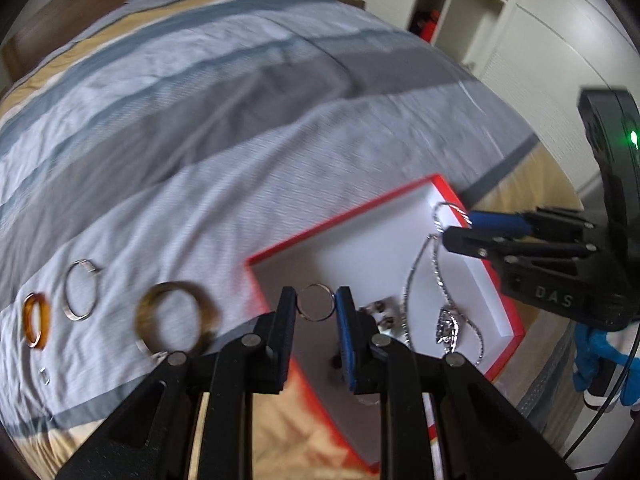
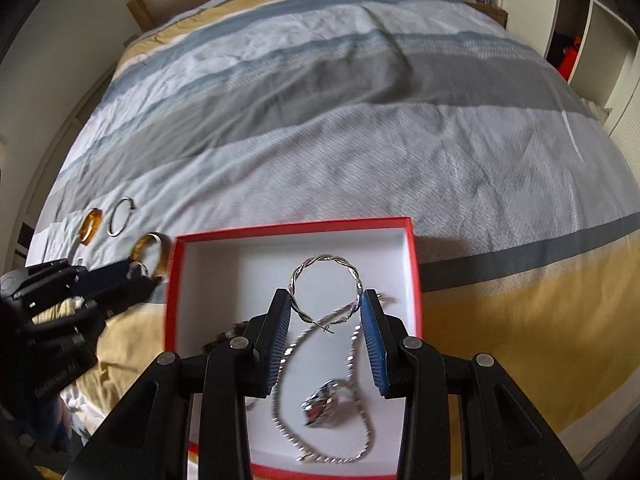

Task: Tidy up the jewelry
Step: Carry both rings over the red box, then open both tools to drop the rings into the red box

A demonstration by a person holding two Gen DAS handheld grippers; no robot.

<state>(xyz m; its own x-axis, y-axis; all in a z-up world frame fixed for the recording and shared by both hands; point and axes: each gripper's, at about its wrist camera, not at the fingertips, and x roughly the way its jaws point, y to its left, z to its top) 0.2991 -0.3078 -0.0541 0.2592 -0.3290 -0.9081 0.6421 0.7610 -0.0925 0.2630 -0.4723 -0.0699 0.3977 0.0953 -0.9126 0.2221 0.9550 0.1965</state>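
1. Gripping a small silver ring [image 1: 316, 308] between its tips, the left gripper [image 1: 315, 307] hovers over the red box's [image 1: 516, 322] near corner, level and angled forward.
2. Clamping a twisted silver hoop [image 2: 326, 290], the right gripper [image 2: 325, 305] reaches forward over the box's white floor above a chain necklace [image 2: 320, 400].

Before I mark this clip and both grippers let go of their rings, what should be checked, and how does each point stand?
1. Left gripper shut on small silver ring: ok.
2. Right gripper shut on twisted hoop: ok.
3. Twisted hoop over the red box: ok.
4. Small silver ring over the box interior: cannot tell, it sits near the box's edge.
5. Necklace already in the box: ok.
6. All jewelry boxed: not ok; amber bangle, silver bangle and orange ring lie on the bed.
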